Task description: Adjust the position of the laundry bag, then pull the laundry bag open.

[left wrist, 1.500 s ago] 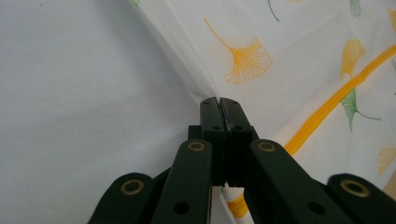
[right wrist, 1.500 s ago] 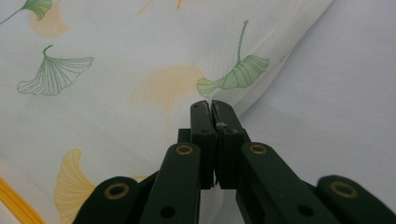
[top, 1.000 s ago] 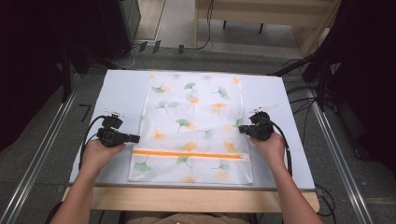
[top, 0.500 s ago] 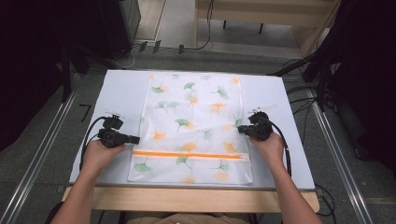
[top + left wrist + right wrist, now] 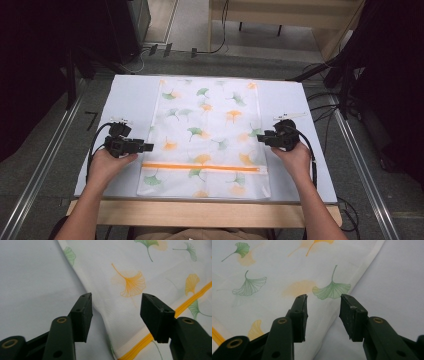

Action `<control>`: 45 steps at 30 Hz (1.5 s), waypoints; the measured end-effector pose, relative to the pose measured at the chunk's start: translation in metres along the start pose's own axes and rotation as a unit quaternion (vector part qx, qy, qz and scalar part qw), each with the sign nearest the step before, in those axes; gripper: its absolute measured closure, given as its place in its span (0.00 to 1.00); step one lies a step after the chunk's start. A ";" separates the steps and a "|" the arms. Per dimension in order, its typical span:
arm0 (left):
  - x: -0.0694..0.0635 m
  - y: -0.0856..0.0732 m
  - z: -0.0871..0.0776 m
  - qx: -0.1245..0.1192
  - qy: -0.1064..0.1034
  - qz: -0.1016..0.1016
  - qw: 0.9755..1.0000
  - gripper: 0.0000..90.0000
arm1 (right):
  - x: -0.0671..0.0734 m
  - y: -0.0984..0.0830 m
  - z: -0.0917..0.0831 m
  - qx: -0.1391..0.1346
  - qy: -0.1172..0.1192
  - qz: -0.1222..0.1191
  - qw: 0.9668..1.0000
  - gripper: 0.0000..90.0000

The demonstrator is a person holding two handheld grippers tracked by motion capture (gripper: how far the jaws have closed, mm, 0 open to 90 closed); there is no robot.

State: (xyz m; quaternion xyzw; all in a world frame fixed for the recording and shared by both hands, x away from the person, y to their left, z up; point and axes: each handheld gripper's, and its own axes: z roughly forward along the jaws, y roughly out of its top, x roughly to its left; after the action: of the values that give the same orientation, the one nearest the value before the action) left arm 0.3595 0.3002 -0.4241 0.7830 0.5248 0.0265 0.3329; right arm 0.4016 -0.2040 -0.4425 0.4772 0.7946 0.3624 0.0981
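1. A pale blue-white table [image 5: 125, 95] stands on a grey floor, with dark equipment and cables behind it.
2. One white mesh bag [image 5: 207, 135] printed with green and orange ginkgo leaves lies flat at the table's middle. One orange zipper [image 5: 200, 168] crosses it near the person's edge.
3. There are two grippers, one in each hand.
4. The left gripper [image 5: 148, 146] sits at the bag's left edge. Its jaws have just been opening and stand spread over the hem, pinching nothing.
5. The right gripper [image 5: 261, 139] is at the bag's right edge. Its jaws have likewise just opened, spread astride the hem.
6. No readable writing or brand shows.
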 end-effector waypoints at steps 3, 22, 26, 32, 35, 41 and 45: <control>-0.002 0.001 -0.001 -0.004 -0.006 0.002 1.000 0.43 | -0.001 -0.002 -0.007 -0.010 0.003 0.006 1.000 0.66; -0.023 0.009 0.006 -0.006 -0.052 0.023 0.998 0.33 | 0.016 -0.019 -0.032 0.001 0.020 -0.011 1.000 0.68; -0.031 0.012 0.009 -0.002 -0.051 0.038 0.998 0.35 | 0.020 -0.024 -0.037 0.002 0.020 -0.014 1.000 0.68; -0.041 0.017 0.014 0.004 -0.062 0.055 0.997 0.38 | 0.023 -0.034 -0.049 -0.003 0.019 -0.011 1.000 0.69; -0.046 0.019 0.017 0.006 -0.066 0.062 0.996 0.38 | 0.025 -0.039 -0.052 -0.003 0.022 -0.009 1.000 0.69; -0.059 0.021 0.024 0.014 -0.071 0.080 0.994 0.38 | 0.030 -0.049 -0.057 0.002 0.027 -0.009 1.000 0.69; -0.066 0.023 0.028 0.015 -0.078 0.090 0.993 0.38 | 0.031 -0.053 -0.058 0.003 0.028 -0.008 1.000 0.70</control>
State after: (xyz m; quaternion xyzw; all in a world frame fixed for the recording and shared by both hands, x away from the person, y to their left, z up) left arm 0.3593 0.2255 -0.4128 0.8319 0.4247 -0.0126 0.3569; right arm 0.3200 -0.2209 -0.4302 0.4611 0.8017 0.3725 0.0772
